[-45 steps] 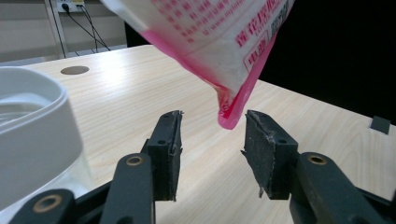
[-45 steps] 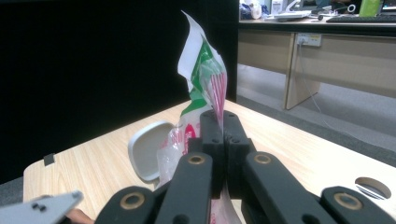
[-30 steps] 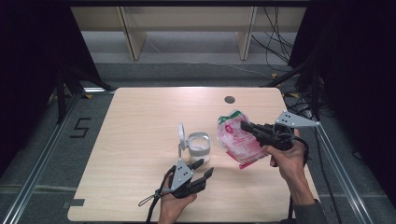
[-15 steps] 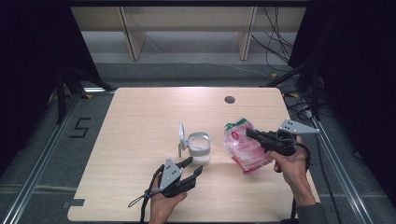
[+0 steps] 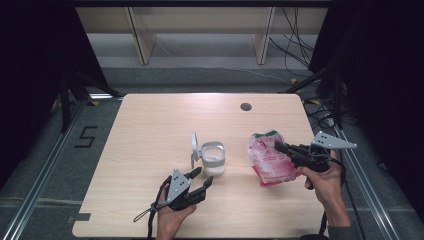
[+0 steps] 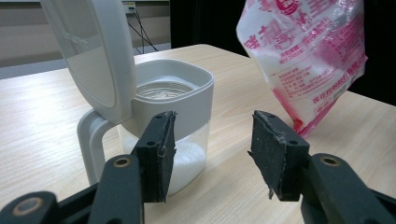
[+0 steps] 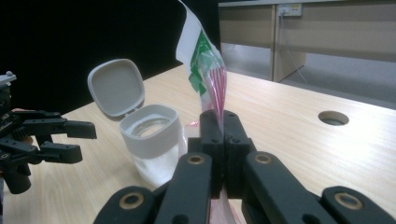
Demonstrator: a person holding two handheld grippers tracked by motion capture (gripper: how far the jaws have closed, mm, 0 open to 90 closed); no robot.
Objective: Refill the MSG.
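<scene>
1. Holding the bag (image 5: pixel 270 162) clamped in the right gripper (image 5: pixel 281 147), beside the jar (image 5: pixel 213 158), lid up
2. Left gripper (image 5: pixel 201 178): jaws apart, just been opening, empty, near jar
3. Judged: pouring done or pending; next, set bag down

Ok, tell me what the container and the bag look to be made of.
Container: seemingly plastic, with a clear glossy lower body showing white granules, an opaque matt grey-white collar and a hinged lid. Bag: thin plastic film, crinkled and shiny, translucent with pink print.
</scene>
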